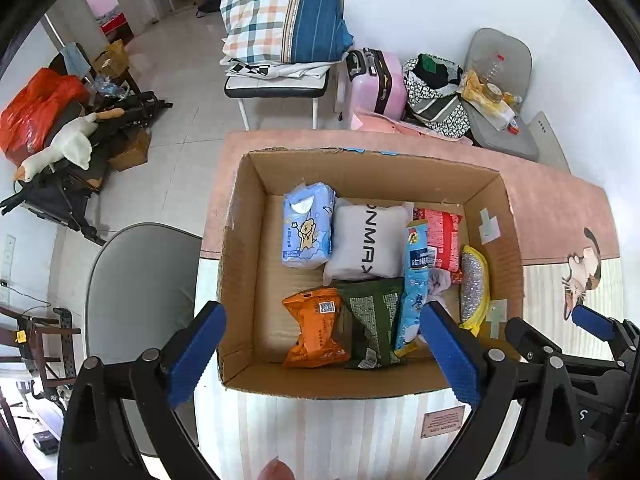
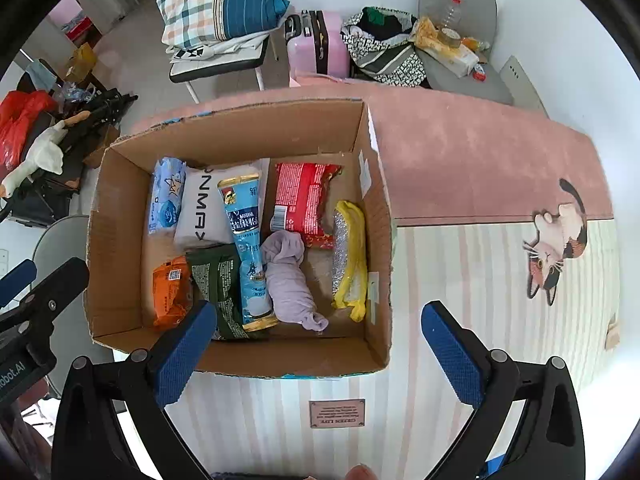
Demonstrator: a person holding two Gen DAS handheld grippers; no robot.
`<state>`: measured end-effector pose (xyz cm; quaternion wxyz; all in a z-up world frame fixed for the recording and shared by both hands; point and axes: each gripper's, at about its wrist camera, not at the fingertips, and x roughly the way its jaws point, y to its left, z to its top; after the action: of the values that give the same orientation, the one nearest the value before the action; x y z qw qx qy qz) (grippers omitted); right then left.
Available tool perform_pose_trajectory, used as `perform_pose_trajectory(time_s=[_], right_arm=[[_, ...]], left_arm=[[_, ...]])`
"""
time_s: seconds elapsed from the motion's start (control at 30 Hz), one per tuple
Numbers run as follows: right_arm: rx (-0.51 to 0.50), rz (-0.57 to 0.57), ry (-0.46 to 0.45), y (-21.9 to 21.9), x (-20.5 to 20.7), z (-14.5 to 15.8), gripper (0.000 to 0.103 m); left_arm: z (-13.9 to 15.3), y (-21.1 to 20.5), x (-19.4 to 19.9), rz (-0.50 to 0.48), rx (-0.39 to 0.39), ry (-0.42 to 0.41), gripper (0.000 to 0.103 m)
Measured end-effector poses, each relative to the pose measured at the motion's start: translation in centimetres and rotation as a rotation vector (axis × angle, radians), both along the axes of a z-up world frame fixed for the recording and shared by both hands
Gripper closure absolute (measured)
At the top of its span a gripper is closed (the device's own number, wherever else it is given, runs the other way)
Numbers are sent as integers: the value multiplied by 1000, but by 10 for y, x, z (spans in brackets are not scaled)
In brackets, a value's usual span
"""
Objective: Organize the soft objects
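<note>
An open cardboard box (image 1: pixel 240 240) (image 2: pixel 376 208) stands on the table and holds soft items: a blue tissue pack (image 1: pixel 307 226) (image 2: pixel 166 200), a white pillow pack (image 1: pixel 370 242) (image 2: pixel 208 208), an orange pack (image 1: pixel 314 326) (image 2: pixel 172 288), a dark green pack (image 1: pixel 374 314) (image 2: pixel 218 280), a light blue pouch (image 1: pixel 416 280) (image 2: pixel 246 240), a red pack (image 1: pixel 442 240) (image 2: pixel 302 200), a lilac rolled cloth (image 2: pixel 290 280) and a yellow-edged scrubber (image 1: pixel 476 284) (image 2: pixel 350 256). My left gripper (image 1: pixel 324 356) is open and empty over the box's near side. My right gripper (image 2: pixel 320 356) is open and empty at the box's near right corner.
The table has a pink and striped cloth with a cat picture (image 2: pixel 556 236). A grey chair (image 1: pixel 136 304) stands left of the table. Behind are a chair with a plaid pillow (image 1: pixel 280 12), a pink suitcase (image 1: pixel 376 80) and a cluttered chair (image 1: pixel 492 92).
</note>
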<state>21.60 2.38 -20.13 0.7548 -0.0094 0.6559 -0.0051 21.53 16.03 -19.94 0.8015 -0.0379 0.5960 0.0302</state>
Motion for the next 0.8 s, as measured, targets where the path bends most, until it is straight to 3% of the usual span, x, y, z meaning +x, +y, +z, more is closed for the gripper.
perform_pose_trajectory(time_s=[0.2, 0.53, 0.8], right_arm=[[10, 11, -59, -7, -13, 34, 0], [40, 48, -229, -15, -77, 148, 0], [30, 82, -341, -15, -125, 218, 0]], left_arm=[[33, -6, -20, 0, 4, -51, 4], [131, -11, -82, 26, 20, -203, 4], [173, -20, -123, -6, 25, -253, 4]])
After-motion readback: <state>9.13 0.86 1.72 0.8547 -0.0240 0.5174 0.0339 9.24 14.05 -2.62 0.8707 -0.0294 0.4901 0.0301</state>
